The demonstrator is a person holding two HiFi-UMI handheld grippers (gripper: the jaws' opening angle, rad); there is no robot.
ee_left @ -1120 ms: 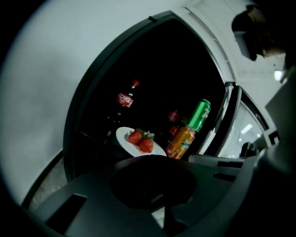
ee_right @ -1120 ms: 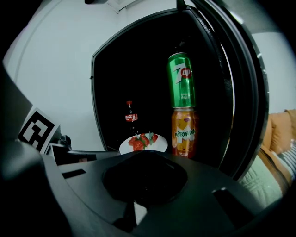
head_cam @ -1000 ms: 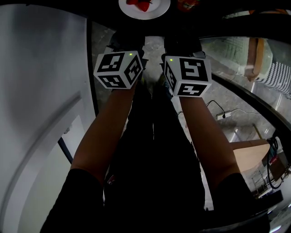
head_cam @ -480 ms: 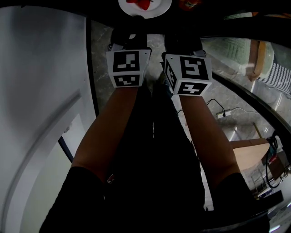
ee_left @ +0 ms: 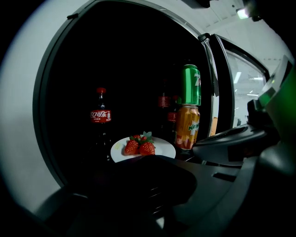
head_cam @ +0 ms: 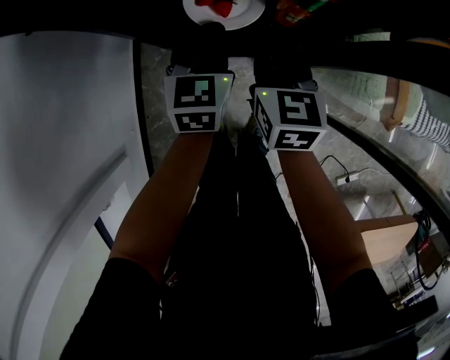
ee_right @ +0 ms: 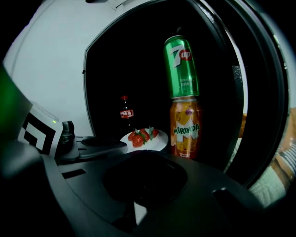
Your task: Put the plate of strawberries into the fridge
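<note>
Operator: Status, head view — where is the load?

Technician: The plate of strawberries (head_cam: 242,14) sits at the top edge, ahead of both tools and clear of them. The left gripper (head_cam: 198,63) and the right gripper (head_cam: 283,70) point forward side by side with their marker cubes near each other. Both forearms are stretched out, roughly parallel.

Operator: Left gripper view?

Technician: Its jaws are closed together with nothing between them. The plate rests inside the fridge (ee_left: 69,69), just beside a Mirinda can (ee_left: 187,126) that has a 7up can (ee_left: 190,85) stacked on it. A Coca-Cola bottle (ee_left: 100,118) stands behind, to the left. The strawberries (ee_left: 140,146) lie grouped mid-plate. Judgement: placement looks done, since neither tool supports the plate.

Operator: Right gripper view?

Technician: Same reading — jaws pressed together, empty, aimed at the open compartment. Closed, empty jaws held short of the plate suit backing out without catching the cans.
</note>
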